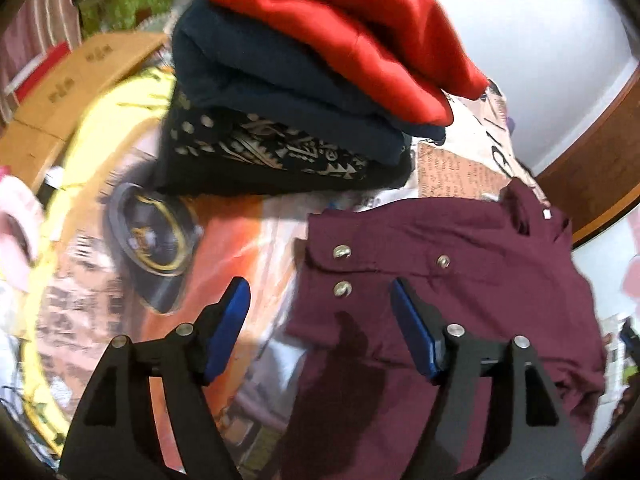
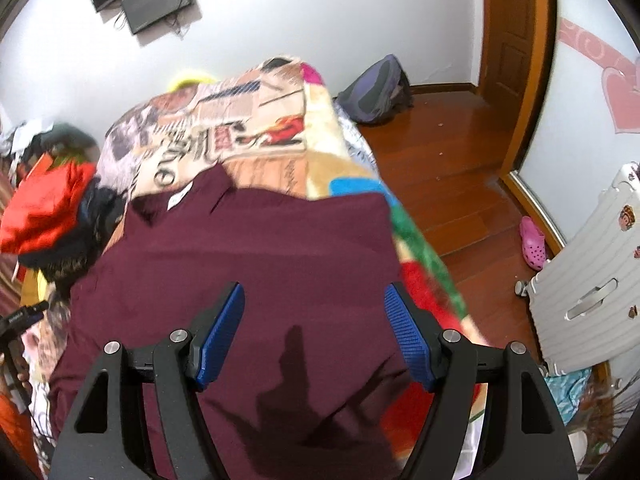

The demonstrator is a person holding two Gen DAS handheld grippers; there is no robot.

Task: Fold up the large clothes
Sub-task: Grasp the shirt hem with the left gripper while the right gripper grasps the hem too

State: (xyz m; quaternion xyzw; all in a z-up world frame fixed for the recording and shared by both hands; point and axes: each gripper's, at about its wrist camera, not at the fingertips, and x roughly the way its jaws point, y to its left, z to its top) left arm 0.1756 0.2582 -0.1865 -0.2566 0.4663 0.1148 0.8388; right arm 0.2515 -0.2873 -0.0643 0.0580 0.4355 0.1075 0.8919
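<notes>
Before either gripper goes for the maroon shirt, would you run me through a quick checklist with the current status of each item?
1. Left gripper open, holding nothing: ok.
2. Right gripper open, holding nothing: ok.
3. Maroon shirt spread fairly flat on the blanket: ok.
4. Snap cuff in view near the left gripper: ok.
5. Folded stack apart from the shirt: ok.
6. Shirt's near hem position: cannot tell, hidden below the grippers.
</notes>
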